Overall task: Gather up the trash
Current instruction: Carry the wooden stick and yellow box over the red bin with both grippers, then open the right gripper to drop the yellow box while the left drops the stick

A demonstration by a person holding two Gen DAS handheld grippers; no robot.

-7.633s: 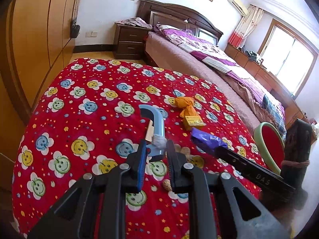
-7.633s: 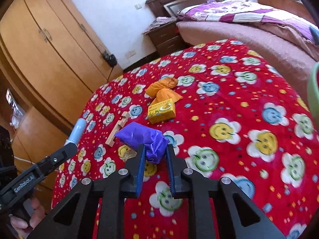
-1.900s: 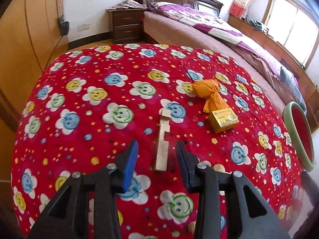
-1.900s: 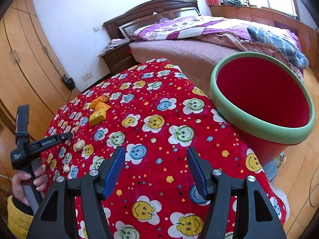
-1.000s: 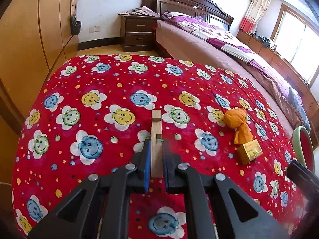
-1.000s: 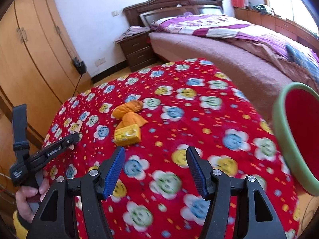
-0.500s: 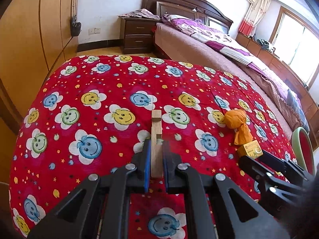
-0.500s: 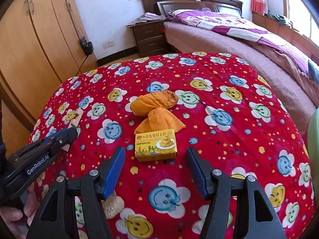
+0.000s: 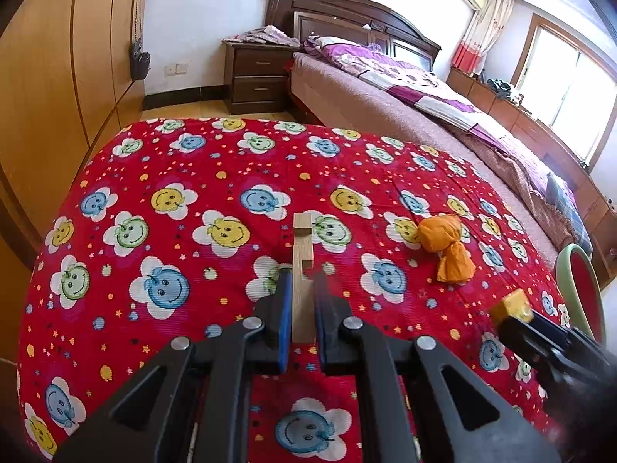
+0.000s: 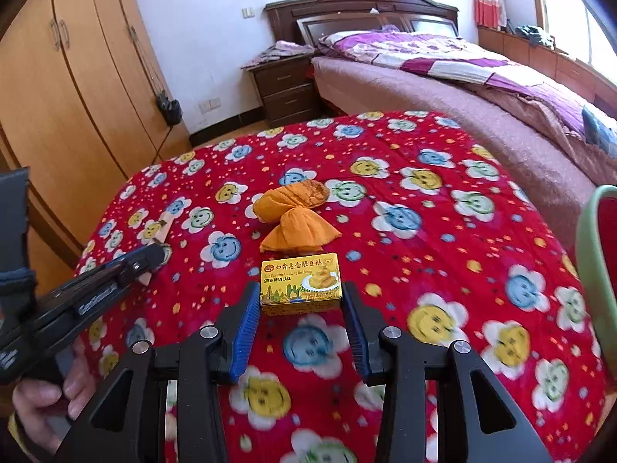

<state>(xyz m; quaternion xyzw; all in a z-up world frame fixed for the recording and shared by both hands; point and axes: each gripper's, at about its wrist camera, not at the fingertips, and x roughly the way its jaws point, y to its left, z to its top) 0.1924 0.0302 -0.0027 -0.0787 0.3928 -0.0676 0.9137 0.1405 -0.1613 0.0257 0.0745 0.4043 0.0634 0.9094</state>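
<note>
With the left gripper (image 9: 300,301) clenched on the wooden strip (image 9: 302,270), the right gripper's (image 10: 299,308) jaws were closing around, not yet pressing, the yellow box (image 10: 300,283) on the red cloth (image 10: 443,254); squarer centring was judged advisable.

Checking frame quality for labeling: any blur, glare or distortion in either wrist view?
Left wrist: window blown out, right gripper motion-smeared at the lower right, heavy fisheye bend and dark corners. Right wrist: green bean cake box sharp, bin rim at the right edge soft.
</note>
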